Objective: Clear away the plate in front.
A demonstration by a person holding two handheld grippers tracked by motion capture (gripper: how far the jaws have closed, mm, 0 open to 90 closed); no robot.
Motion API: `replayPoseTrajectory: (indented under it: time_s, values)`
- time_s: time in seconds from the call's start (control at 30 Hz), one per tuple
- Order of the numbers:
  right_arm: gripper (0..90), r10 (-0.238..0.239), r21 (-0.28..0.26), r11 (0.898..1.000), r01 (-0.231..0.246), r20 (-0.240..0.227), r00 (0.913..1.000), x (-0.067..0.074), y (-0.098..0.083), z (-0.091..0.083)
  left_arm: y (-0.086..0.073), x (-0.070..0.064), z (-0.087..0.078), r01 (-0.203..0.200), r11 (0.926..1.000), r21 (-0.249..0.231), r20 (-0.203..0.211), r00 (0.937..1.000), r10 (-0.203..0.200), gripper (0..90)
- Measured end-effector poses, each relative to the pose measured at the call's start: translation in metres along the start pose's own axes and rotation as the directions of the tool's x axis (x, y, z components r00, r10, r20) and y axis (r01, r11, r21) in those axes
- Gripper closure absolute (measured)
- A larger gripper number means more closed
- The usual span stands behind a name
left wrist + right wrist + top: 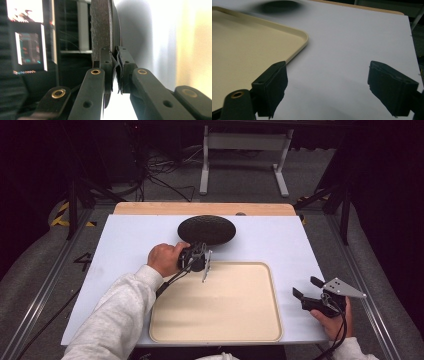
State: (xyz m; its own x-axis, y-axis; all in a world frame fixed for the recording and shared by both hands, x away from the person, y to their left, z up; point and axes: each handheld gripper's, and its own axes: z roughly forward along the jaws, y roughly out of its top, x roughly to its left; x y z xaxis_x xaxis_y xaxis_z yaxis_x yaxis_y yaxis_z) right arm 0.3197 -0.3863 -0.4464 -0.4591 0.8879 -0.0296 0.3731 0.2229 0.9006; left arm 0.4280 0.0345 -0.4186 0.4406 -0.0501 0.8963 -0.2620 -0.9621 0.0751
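A black oval dish (206, 229) with a textured surface lies at the far middle of the white table sheet (130, 240). My left gripper (199, 247) reaches its near rim, turned on its side. In the left gripper view the dish (101, 25) is seen edge-on and its rim sits between the jaws of that gripper (115, 57), which are shut on it. Whether the dish is lifted off the sheet I cannot tell. My right gripper (306, 287) is open above the sheet, right of the beige tray (270, 285), with nothing between its jaws (327, 82).
The beige tray (294, 50) is bare and takes up the near middle of the table. A wooden strip (150, 208) runs along the far edge. Beyond the table stand a white frame (205, 160) and cables on the floor.
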Motion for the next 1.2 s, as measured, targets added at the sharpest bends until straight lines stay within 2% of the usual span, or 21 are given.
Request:
replayPoseTrajectory:
  time_s: [0.03,0.1,0.2,0.23,0.3,0.33,0.37,0.47,0.5,0.53,0.57,0.6,0.77,0.8,0.83,0.87,0.97,1.1,1.13,1.17,1.2]
  values:
    - [16.8,-0.002,-0.001,1.0,0.002,-0.003,1.0,0.0,0.0,0.0,0.0,-0.001,-0.004,-0.017,0.9998,-0.009,-0.013,0.9998,0.016,84.9]
    - [16.8,0.0,0.001,1.0,0.0,-0.001,1.0,0.0,0.0,0.0,0.001,-0.004,-0.017,-0.012,0.9996,-0.024,0.0,0.9999,0.012,84.7]
    - [16.8,-0.003,-0.001,1.0,0.003,-0.001,1.0,0.001,0.001,0.0,0.003,-0.01,-0.039,-0.03,0.998,-0.055,-0.016,0.9994,0.029,83.7]
    - [16.8,-0.005,-0.001,1.0,0.005,-0.001,1.0,0.002,0.001,0.0,0.003,-0.01,-0.039,-0.03,0.998,-0.055,-0.016,0.9994,0.029,83.5]
    - [16.8,-0.005,0.0,1.0,0.005,-0.002,1.0,0.002,0.001,0.0,0.007,-0.019,-0.059,-0.049,0.9949,-0.089,-0.024,0.9986,0.047,83.7]
    - [16.8,-0.005,-0.001,1.0,0.005,-0.001,1.0,0.003,0.001,0.0,0.007,-0.019,-0.059,-0.049,0.9949,-0.089,-0.024,0.9986,0.047,83.5]
    - [16.8,-0.003,-0.001,1.0,0.003,-0.001,1.0,0.003,0.002,-0.001,0.01,-0.024,-0.072,-0.043,0.9932,-0.108,-0.021,0.9989,0.041,83.4]
    - [17.0,-0.002,0.0,1.0,0.002,-0.001,1.0,0.003,0.002,-0.001,0.014,-0.031,-0.086,-0.08,0.9862,-0.144,-0.041,0.9963,0.075,83.1]
    - [17.0,-0.002,0.0,1.0,0.002,-0.002,1.0,0.003,0.002,-0.001,0.014,-0.031,-0.086,-0.08,0.9862,-0.144,-0.041,0.9963,0.075,83.1]
    - [17.0,-0.004,0.002,1.0,0.004,0.0,1.0,0.003,0.002,-0.001,0.019,-0.039,-0.098,-0.066,0.9842,-0.164,-0.035,0.9975,0.061,83.2]
    - [17.0,-0.001,0.001,1.0,0.001,-0.001,1.0,0.003,0.001,-0.001,0.019,-0.039,-0.098,-0.066,0.9842,-0.164,-0.035,0.9975,0.061,82.9]
    - [17.0,-0.001,0.001,1.0,0.001,-0.001,1.0,0.003,0.001,-0.001,0.021,-0.041,-0.103,-0.08,0.9793,-0.186,-0.04,0.9965,0.074,82.9]
    - [17.0,0.001,0.002,1.0,-0.001,0.0,1.0,0.003,0.002,-0.001,0.029,-0.056,-0.118,-0.077,0.9693,-0.234,-0.006,0.997,0.077,82.0]
    - [16.9,-0.002,0.0,1.0,0.002,0.001,1.0,0.003,0.002,-0.001,0.03,-0.06,-0.12,-0.097,0.9638,-0.248,-0.013,0.9952,0.097,82.2]
    - [17.0,-0.002,0.0,1.0,0.002,0.001,1.0,0.003,0.002,-0.002,0.031,-0.064,-0.121,-0.095,0.9664,-0.239,-0.004,0.9953,0.097,82.5]
    - [17.0,-0.001,0.001,1.0,0.001,0.0,1.0,0.003,0.001,-0.002,0.029,-0.068,-0.121,-0.084,0.9629,-0.256,-0.007,0.9963,0.086,82.9]
    - [16.9,-0.001,0.0,1.0,0.001,0.003,1.0,0.003,0.001,-0.002,0.024,-0.071,-0.127,-0.027,0.9606,-0.277,0.034,0.9987,0.038,83.8]
    - [16.9,-0.005,0.003,1.0,0.005,0.005,1.0,0.003,0.001,-0.002,0.017,-0.082,-0.133,-0.017,0.9576,-0.288,0.052,0.9981,0.033,84.6]
    - [16.9,-0.01,0.005,1.0,0.01,0.004,0.9999,0.003,0.001,-0.003,0.014,-0.085,-0.134,0.01,0.954,-0.3,0.085,0.9963,0.016,85.0]
    - [16.9,-0.009,0.009,1.0,0.009,0.011,0.9999,0.003,0.001,-0.002,0.013,-0.087,-0.135,0.014,0.952,-0.306,0.088,0.9961,0.013,85.5]
    - [16.9,-0.006,0.007,1.0,0.006,0.011,0.9999,0.003,0.001,-0.002,0.01,-0.091,-0.135,0.036,0.9482,-0.316,0.107,0.9942,-0.002,85.9]
